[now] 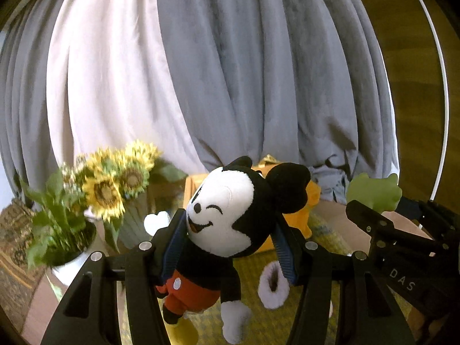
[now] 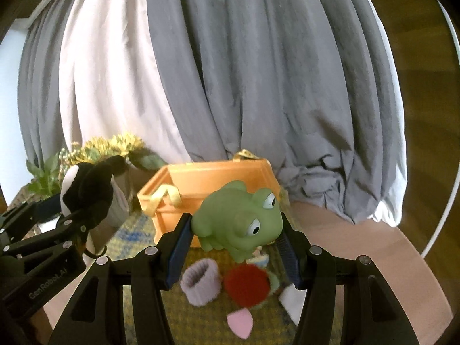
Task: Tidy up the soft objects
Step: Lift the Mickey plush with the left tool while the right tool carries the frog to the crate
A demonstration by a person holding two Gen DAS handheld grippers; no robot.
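Item 1. Mouse plush (image 1: 230,218): black, white face, red shorts. Your left gripper (image 1: 227,247) has its fingers (image 1: 172,247) clenched on the toy at about neck height; head above the pads, legs dangling below. It hangs in the air, clear of the table.

Item 2. Green frog toy (image 2: 238,224): soft-looking, big white eyes. Your right gripper (image 2: 235,247) grasps it by the flanks, both blue pads pressing in. Also airborne, just in front of the box.

Item 3. Orange storage box (image 2: 212,184): open at the top, yellow strap handle on its near-left corner, standing on the checked mat (image 2: 138,238) ahead of both grippers. Judged to be the destination.

Item 4. Loose pieces on the mat below: lilac knitted cuff (image 2: 201,284), red fuzzy round piece (image 2: 247,287), pink teardrop sponge (image 2: 240,323), a white scrap (image 2: 291,297). Not yet collected.

Item 5. Surroundings: sunflowers in a ribbed vase (image 1: 120,181), leafy potted plant (image 1: 54,224), grey and pale curtains (image 1: 258,72) behind.

Step in hand: carry phase, one toy per hand, both lifted.

Next move calls for: bringing each toy over the box opening, lowering until it sits inside the walls, then releasing. Mind that your two grippers ride near each other; stagger the drops if the opening feels crowded.
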